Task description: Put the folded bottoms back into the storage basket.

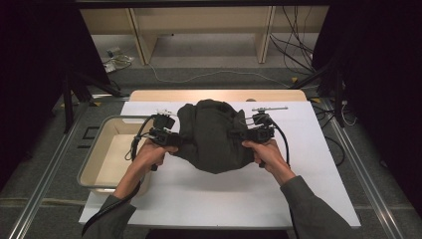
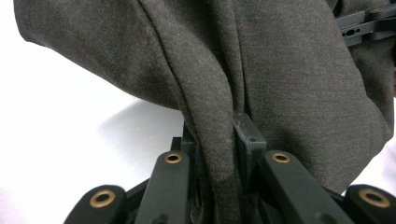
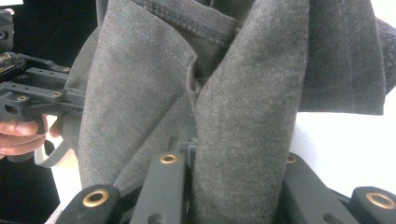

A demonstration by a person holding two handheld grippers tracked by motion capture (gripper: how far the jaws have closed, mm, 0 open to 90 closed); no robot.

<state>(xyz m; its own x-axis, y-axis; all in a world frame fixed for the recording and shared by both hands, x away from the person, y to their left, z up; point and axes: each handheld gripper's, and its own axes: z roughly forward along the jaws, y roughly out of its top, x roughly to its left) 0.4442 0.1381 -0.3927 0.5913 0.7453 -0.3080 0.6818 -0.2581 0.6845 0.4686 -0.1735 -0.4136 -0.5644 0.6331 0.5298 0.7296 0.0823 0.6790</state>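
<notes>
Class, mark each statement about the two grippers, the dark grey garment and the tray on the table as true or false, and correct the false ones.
1. Both grippers clamp the dark grey garment. True: left gripper and right gripper are each shut on its fabric.
2. The garment lies folded in the tray. False: it hangs bunched between the grippers over the white table cover.
3. The tray sits at the table's left side. True.
4. The tray holds a second garment. False: its inside looks bare.

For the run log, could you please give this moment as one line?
left gripper: shut on cloth | right gripper: shut on cloth | cloth: bunched, held between them | bin: left of cloth
</notes>
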